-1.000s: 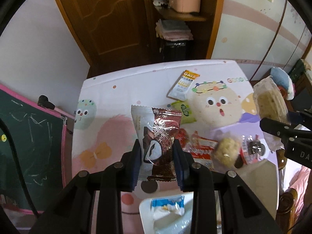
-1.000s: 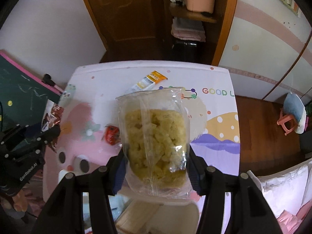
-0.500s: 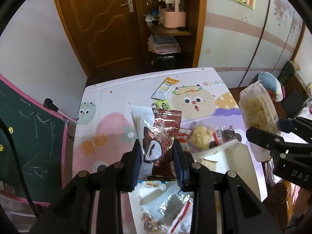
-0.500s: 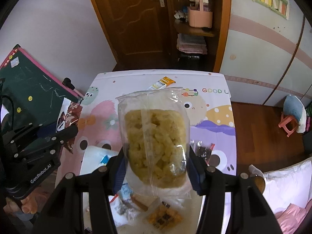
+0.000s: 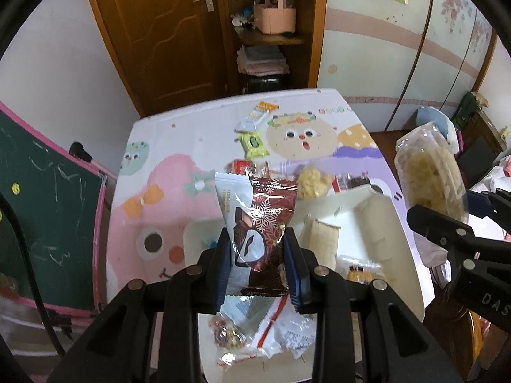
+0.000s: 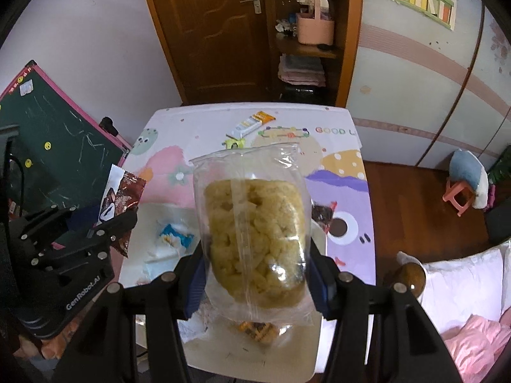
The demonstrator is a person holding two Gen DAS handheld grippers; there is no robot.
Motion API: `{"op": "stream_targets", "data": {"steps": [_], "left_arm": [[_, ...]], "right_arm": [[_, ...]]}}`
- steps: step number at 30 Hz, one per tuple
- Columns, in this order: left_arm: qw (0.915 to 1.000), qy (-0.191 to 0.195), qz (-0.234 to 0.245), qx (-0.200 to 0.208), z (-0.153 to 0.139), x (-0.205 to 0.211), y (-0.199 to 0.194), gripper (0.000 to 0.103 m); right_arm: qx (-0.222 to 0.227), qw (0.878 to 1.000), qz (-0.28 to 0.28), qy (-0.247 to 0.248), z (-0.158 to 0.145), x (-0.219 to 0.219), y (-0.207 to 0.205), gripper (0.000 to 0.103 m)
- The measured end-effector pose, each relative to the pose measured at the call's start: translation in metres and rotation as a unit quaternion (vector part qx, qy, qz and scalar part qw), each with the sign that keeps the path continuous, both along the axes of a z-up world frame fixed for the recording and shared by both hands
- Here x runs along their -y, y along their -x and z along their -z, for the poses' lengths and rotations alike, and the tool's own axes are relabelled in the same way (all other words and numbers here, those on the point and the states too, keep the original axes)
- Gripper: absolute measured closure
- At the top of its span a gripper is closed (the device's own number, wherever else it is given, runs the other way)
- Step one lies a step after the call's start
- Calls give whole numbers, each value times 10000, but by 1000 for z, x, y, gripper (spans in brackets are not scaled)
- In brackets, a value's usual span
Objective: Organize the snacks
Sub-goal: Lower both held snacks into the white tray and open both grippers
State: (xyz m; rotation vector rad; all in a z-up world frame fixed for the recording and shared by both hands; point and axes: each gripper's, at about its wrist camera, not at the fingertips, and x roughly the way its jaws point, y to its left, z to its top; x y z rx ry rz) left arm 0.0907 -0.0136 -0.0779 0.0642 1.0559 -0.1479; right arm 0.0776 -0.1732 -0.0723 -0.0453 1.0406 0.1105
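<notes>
My left gripper [image 5: 258, 265] is shut on two packets held upright together: a white one and a dark red one with snowflakes [image 5: 271, 220]. It hangs over the left half of a white tray [image 5: 380, 220]. My right gripper [image 6: 258, 274] is shut on a clear bag of yellow puffed snack [image 6: 255, 233], above the tray's [image 6: 147, 217] right half. Each gripper shows in the other's view: the right gripper [image 5: 447, 226] with its bag [image 5: 428, 175], and the left gripper [image 6: 83, 233] with its packets [image 6: 121, 191]. The tray holds several wrapped snacks, among them a blue-and-white packet [image 6: 174, 237].
Loose snacks lie on the cartoon-print table beyond the tray: an orange-and-white bar [image 5: 257, 115], a green packet [image 5: 254, 143], a red packet [image 5: 239, 166] and a small bag of yellow puffs [image 5: 311, 178]. A green chalkboard [image 5: 41, 207] leans at the left. A bed [image 6: 463, 287] is at the right.
Both grippers drew back toward the near end of the table and rose a little, so the tray and its contents came into view below them. Both grips held.
</notes>
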Motion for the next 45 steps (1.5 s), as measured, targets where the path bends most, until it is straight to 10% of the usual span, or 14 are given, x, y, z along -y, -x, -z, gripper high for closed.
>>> {"op": "stream_targets", "data": {"steps": [29, 34, 45], "left_arm": [[9971, 84, 81, -750, 83, 24, 13, 72], [9976, 212, 19, -657, 80, 22, 15, 14], [9983, 207, -10, -542, 79, 20, 21, 14]], "right_arm": [[-1126, 9928, 407, 61, 103, 17, 49, 48], [-1274, 9905, 466, -203, 110, 22, 49, 47], [-1224, 9901, 509, -462, 110, 23, 48, 39]]}}
